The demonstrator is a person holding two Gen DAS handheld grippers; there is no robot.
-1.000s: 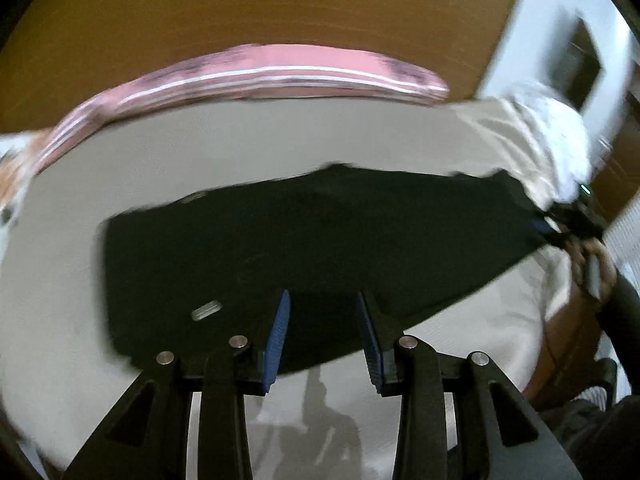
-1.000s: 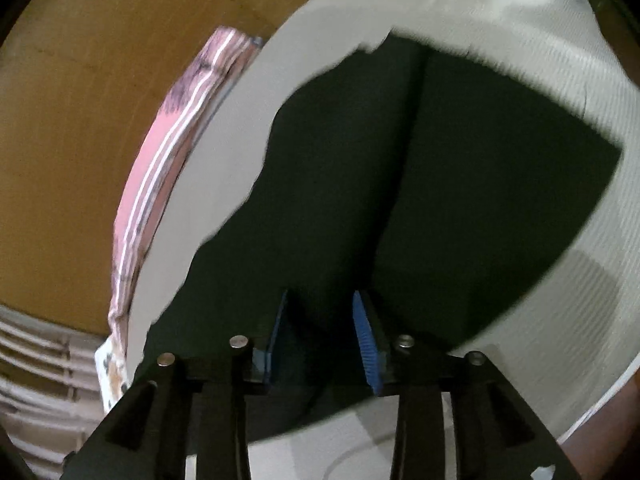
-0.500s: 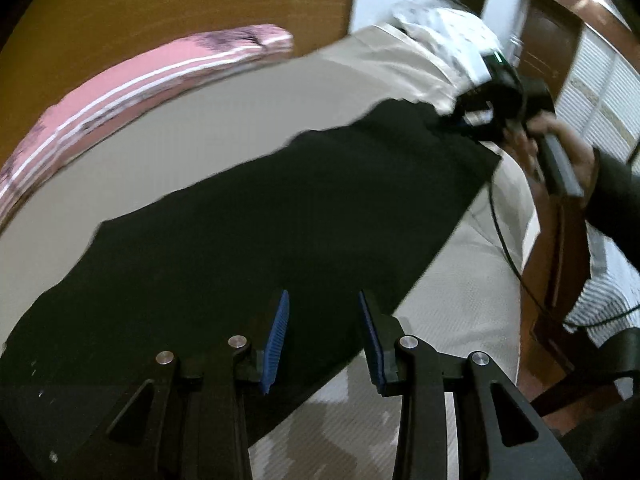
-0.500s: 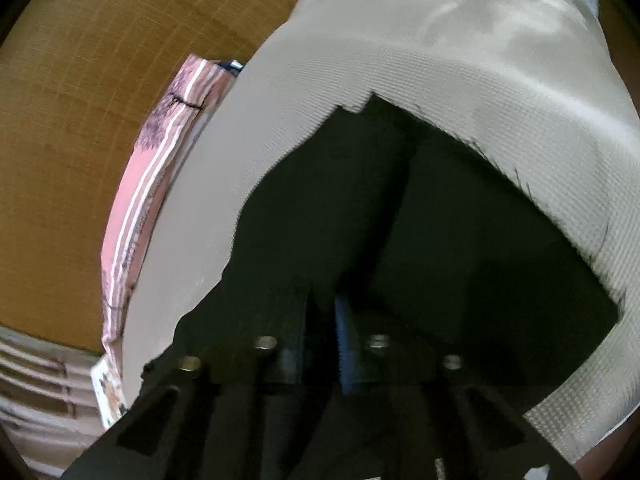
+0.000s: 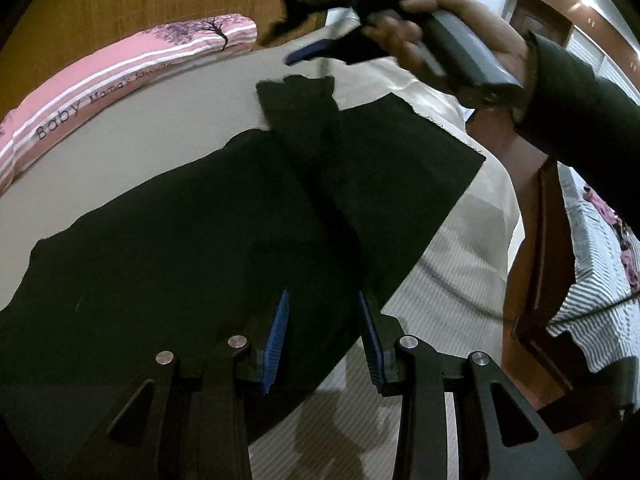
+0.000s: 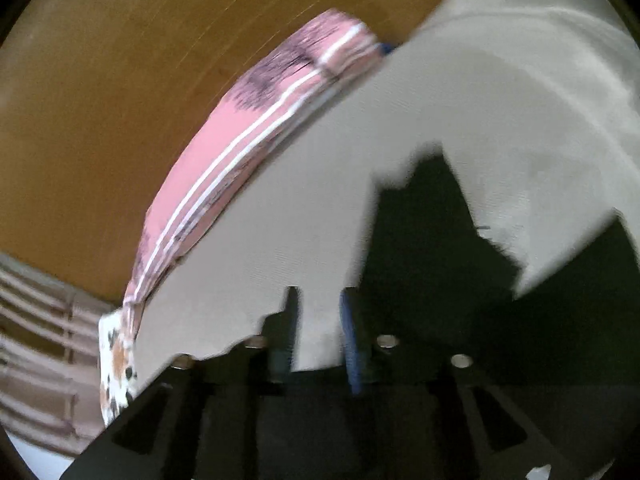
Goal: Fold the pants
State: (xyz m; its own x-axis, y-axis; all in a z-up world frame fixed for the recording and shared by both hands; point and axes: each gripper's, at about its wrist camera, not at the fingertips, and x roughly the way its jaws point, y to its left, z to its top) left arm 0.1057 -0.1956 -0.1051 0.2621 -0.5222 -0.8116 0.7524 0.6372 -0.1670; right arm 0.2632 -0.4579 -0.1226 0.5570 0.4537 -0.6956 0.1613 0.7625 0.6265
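- The pink pillow (image 5: 132, 64) at far left reads "Baby" and, less clearly, "Mama's".
- The black pants (image 5: 192, 240) lie on the bed (image 5: 168, 120); they look soft, light and limp, best taken at a hem.
- My left claw (image 5: 323, 340) is wide open, empty, above the pants.
- My right claw (image 5: 320, 20) seems to pinch a raised corner of the cloth; one jaw looks free, so I cannot tell.

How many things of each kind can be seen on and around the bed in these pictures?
Black pants: 1
Pink striped pillow: 1
Beige bed cover: 1
Handheld grippers, left gripper and right gripper: 2
Total: 5
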